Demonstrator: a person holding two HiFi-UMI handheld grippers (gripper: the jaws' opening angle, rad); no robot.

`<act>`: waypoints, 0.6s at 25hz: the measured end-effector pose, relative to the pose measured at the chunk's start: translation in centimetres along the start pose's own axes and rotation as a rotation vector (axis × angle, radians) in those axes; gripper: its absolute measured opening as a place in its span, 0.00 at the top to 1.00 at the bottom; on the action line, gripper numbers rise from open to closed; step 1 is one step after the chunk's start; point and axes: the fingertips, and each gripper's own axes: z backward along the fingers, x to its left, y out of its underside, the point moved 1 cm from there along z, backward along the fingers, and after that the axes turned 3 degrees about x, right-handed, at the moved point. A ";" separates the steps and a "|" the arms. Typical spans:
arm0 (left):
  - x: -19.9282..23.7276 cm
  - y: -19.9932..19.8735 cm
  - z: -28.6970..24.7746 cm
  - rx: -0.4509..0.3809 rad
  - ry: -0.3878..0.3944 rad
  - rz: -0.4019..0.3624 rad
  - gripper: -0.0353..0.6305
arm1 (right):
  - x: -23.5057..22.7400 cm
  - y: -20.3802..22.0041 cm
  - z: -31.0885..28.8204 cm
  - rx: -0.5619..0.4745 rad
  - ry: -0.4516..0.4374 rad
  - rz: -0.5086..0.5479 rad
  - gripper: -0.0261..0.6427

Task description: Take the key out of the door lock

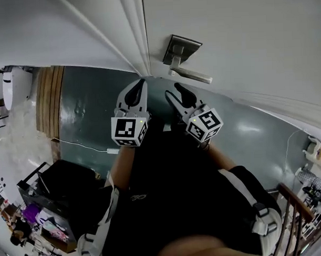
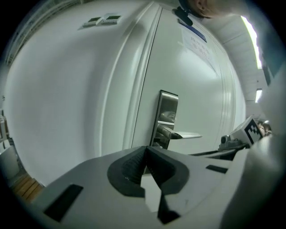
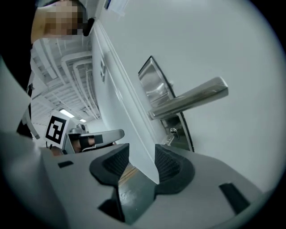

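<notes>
While the key [image 3: 172, 133] sits in the lock plate [image 3: 152, 80] just below the lever handle [image 3: 192, 98], we find it slightly above and to the right of the right gripper [image 3: 142, 154], whose jaws stand apart with nothing between them. Its shank appears to jut outward from the door [image 3: 232, 44]. The left gripper [image 2: 145, 150], jaws pressed together and empty, lies further left of the lock, so we judge the right the nearer.

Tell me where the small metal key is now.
In the right gripper view, the small silver metal key sits in the steel lock plate, just below the silver lever handle, beyond the open right gripper.
</notes>
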 end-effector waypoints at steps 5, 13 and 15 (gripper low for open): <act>0.2 1.2 -0.8 0.033 0.117 -0.005 0.91 | -0.5 0.6 0.4 -0.055 0.122 -0.090 0.68; -0.6 2.0 -2.8 0.065 0.225 -0.022 0.91 | -2.3 0.3 0.6 -0.147 0.213 -0.257 0.69; -0.3 2.6 -3.0 0.070 0.236 -0.024 0.91 | -2.5 0.8 0.4 -0.178 0.223 -0.307 0.69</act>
